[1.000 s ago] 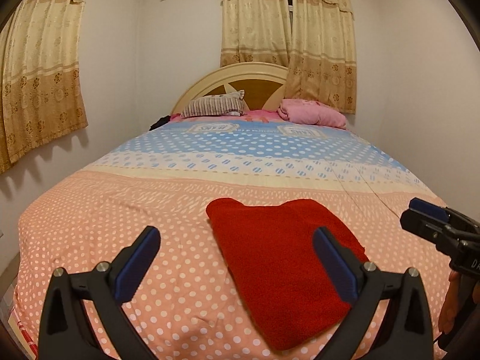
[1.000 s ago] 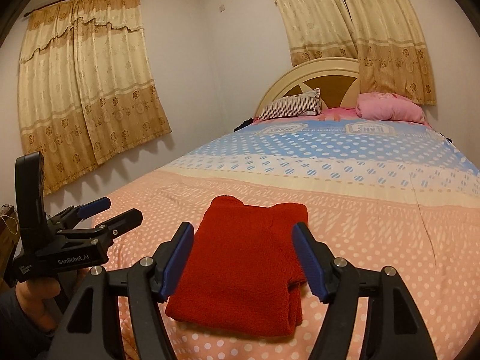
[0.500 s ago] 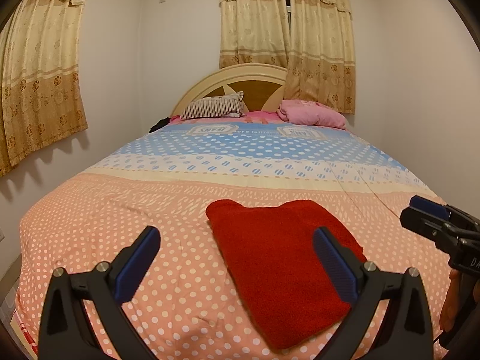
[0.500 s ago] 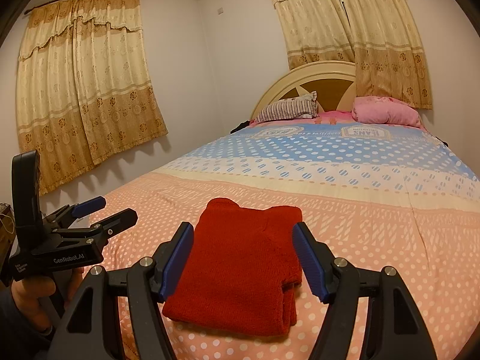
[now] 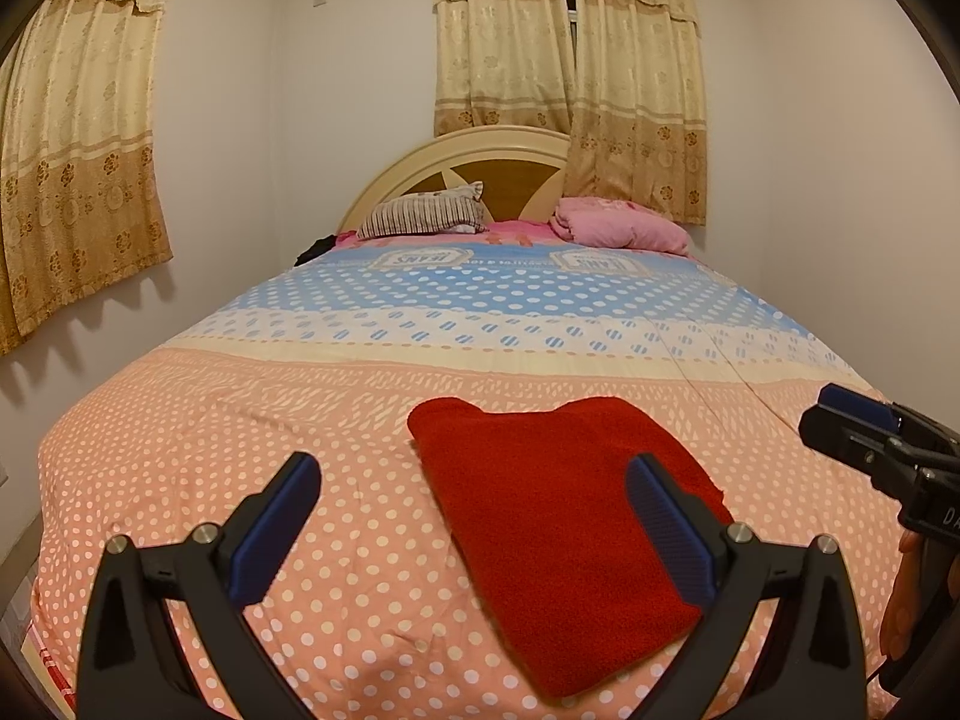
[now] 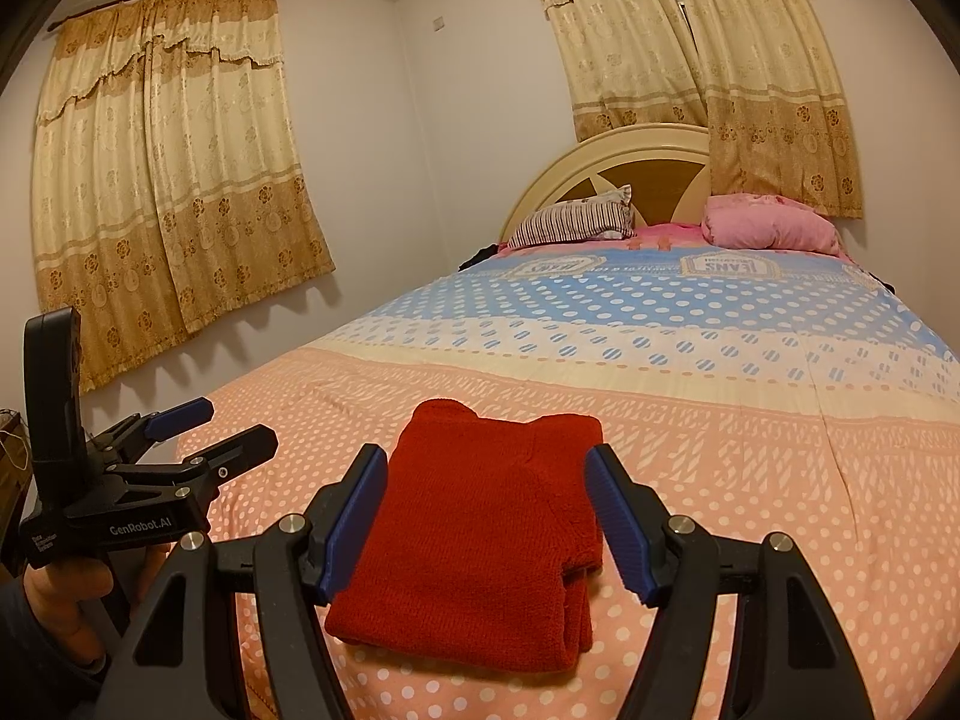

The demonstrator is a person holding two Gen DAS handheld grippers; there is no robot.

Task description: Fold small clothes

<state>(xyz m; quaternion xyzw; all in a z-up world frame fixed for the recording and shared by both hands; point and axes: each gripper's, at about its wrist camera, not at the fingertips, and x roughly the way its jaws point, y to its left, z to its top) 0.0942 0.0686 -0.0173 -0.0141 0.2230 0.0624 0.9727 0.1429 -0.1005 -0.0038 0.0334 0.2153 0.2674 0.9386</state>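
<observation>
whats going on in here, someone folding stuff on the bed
A person holds a black two-finger gripper in each hand over a bed with a dotted peach, white and blue quilt. A small red knitted garment lies on it, folded into a neat rectangle. The left gripper and the right gripper are both open and hold nothing. A striped pillow and a pink pillow sit by the headboard.

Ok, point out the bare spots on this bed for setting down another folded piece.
Widest free patch: the peach dotted cover left of the folded red garment, out to the bed's edge. Also bare: the blue and cream bands between the garment and the pillows. Crowded: the headboard end, with the striped pillow and pink bundle.
</observation>
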